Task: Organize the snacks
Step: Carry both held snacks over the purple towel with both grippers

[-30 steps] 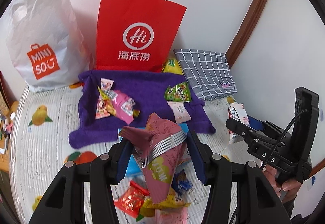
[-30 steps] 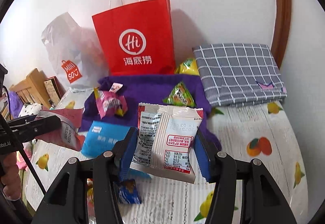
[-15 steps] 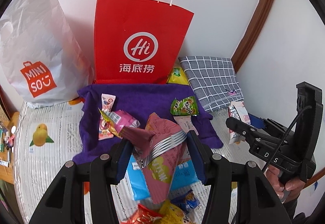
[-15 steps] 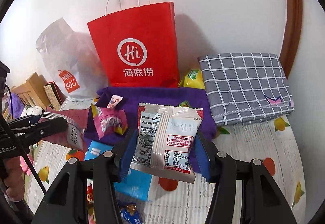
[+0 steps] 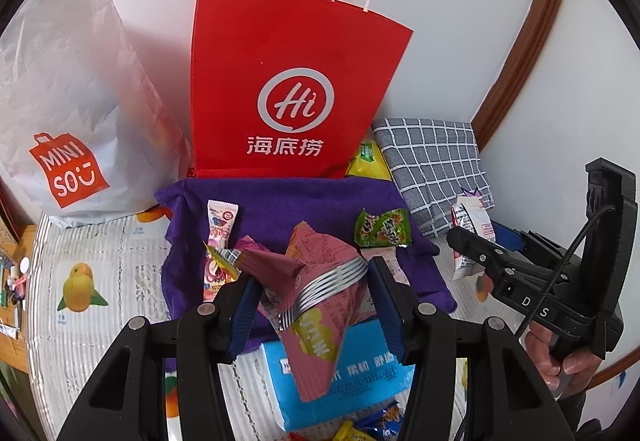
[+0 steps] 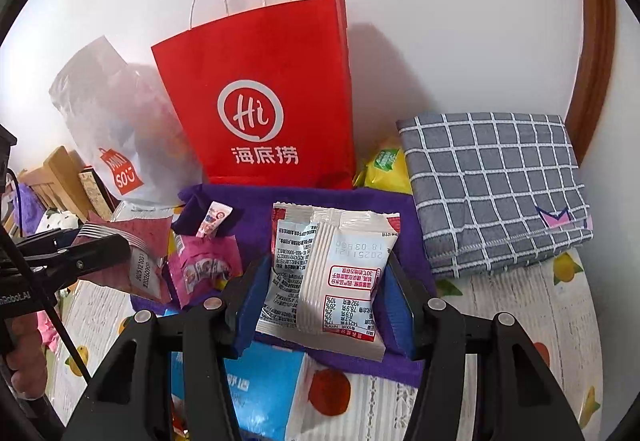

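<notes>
My left gripper is shut on a pink snack packet with silver stripes, held above the table. My right gripper is shut on a white snack packet with red print. Both hang in front of a purple towel that bears a pink-white candy stick, a pink packet and a green packet. A red paper bag stands behind the towel against the wall. The right gripper also shows in the left wrist view, the left gripper in the right wrist view.
A white Miniso bag stands at the left. A folded grey checked cloth lies at the right, a yellow packet beside it. A blue pack and loose sweets lie near me on the fruit-print tablecloth.
Both grippers have moved forward and up toward the red bag and towel, each still holding its packet. The loose snacks near me have slid lower in view.
</notes>
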A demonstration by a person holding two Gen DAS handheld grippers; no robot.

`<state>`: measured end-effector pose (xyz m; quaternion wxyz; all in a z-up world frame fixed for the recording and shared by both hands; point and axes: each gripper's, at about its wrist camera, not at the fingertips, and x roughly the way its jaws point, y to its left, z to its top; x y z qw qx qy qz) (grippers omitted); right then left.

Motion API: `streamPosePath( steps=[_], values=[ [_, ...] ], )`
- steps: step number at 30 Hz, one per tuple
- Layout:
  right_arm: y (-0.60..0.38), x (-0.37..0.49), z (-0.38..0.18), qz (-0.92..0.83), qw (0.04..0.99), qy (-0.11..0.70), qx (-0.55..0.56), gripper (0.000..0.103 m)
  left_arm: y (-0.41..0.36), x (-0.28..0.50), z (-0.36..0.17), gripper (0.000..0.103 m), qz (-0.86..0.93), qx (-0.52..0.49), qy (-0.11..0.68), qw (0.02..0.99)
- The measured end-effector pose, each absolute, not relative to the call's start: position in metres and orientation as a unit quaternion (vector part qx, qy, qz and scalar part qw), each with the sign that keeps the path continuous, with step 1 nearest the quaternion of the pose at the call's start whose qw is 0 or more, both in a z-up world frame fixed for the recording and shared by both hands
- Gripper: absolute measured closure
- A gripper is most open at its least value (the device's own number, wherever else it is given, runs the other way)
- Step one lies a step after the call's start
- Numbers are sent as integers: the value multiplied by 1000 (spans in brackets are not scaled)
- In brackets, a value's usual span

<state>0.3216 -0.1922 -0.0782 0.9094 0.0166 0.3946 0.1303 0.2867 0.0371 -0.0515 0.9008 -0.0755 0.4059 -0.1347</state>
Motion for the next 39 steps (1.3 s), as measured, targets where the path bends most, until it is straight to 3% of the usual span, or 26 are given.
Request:
streamPosePath(
  steps=[39],
  values=[
    [-177, 383, -121, 152, 895, 420, 13, 48, 60, 347, -74, 52, -112, -70, 418, 899]
  ],
)
